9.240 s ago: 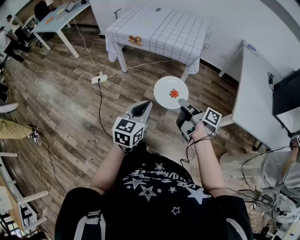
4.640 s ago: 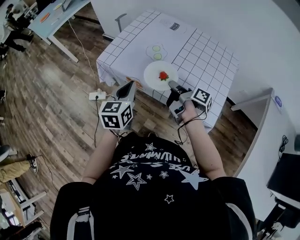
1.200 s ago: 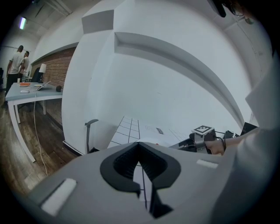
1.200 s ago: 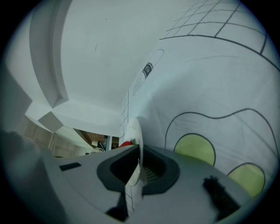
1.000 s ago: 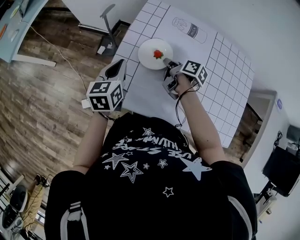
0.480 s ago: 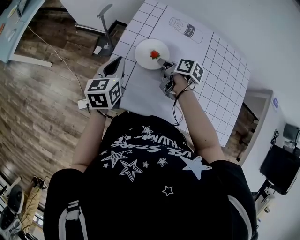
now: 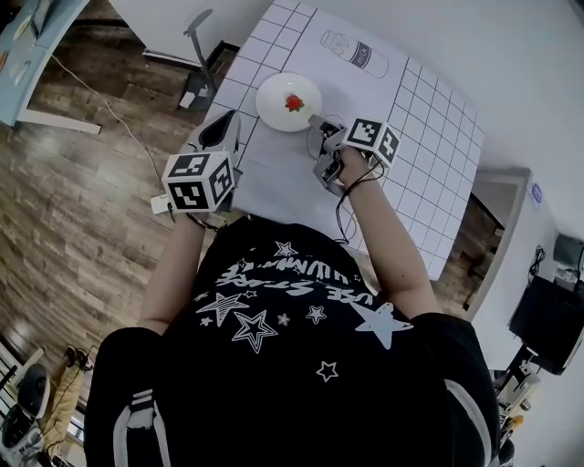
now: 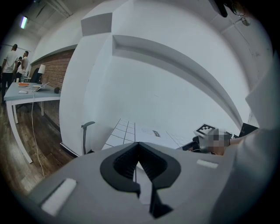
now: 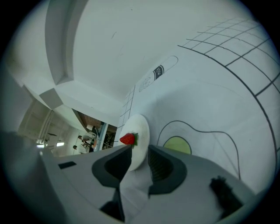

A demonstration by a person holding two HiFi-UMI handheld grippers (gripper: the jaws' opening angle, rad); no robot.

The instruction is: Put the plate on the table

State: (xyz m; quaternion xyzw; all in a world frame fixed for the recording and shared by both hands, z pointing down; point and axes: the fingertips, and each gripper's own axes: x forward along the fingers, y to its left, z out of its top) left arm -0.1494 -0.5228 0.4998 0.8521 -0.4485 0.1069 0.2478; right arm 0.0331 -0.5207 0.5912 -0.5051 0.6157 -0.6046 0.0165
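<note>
A white plate (image 7: 276,98) with a strawberry (image 7: 294,102) on it lies flat on the white grid-patterned table (image 7: 415,119), near its far left part. My right gripper (image 7: 319,125) is at the plate's near rim. In the right gripper view its jaws are opening, with the plate (image 9: 140,133) rim between them and a gap beside the pads; the strawberry (image 9: 127,139) sits just past the left fingertip. My left gripper (image 7: 222,129) hovers over the table's left edge, shut and empty, as the left gripper (image 8: 138,148) view confirms.
Drawings are printed on the table: a milk bottle (image 7: 354,50) beyond the plate and a fried egg (image 9: 177,144) beside it. A grey stand (image 7: 197,25) and a cable lie on the wooden floor to the left. A blue table (image 7: 18,55) stands far left.
The plate was carried from over the floor to the table and now rests on it. In the last second the right gripper's jaws have parted around the plate's rim.
</note>
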